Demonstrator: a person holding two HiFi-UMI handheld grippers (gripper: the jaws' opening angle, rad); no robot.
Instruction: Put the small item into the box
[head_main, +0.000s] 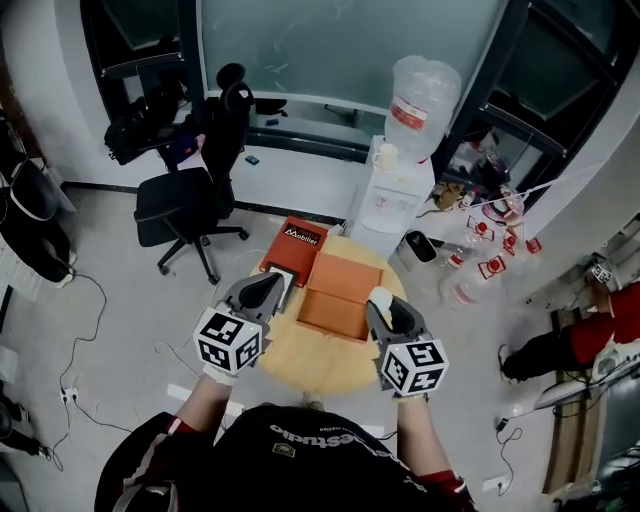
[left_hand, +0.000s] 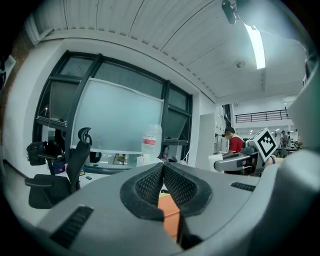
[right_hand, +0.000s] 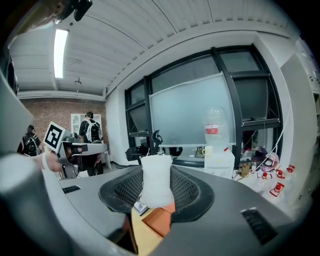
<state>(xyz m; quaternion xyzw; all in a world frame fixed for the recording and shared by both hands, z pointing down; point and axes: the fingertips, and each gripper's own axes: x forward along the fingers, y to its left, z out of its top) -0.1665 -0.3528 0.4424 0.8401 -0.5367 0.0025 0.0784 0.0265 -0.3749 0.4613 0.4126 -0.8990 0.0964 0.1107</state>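
- Round wooden table (head_main: 310, 362) stands on a grey floor, directly in front of the person.
- Black office chair (head_main: 188, 200) sits on the floor to the table's far left, well apart from it.
- White water dispenser (head_main: 393, 198) with a clear bottle on top stands just behind the table; a white mug sits on its top.
- Orange box (head_main: 338, 292) lies open at the middle of the table, showing two orange panels side by side. Cannot tell which panel is the lid.
- Red flat pack (head_main: 298, 240) with white print lies at the table's far-left edge, just beside the orange box.
- Left gripper (head_main: 270, 283) hovers over the table's left side, beside the orange box. In the left gripper view its tip (left_hand: 163, 171) shows the pads meeting with nothing between them; a strip of the orange box shows below the pads.
- Right gripper (head_main: 379, 300) is over the table's right side, at the right edge of the orange box.
- Small white item (head_main: 381, 297) is pinched in the right gripper. In the right gripper view the jaws stand fairly wide with both pads pressing on the item (right_hand: 156, 181), which stands upright and sticks out past the tips. It is above the box's edge, not inside the box.
- Person in a red top (left_hand: 231, 142) is far back in the room, seen in the left gripper view.
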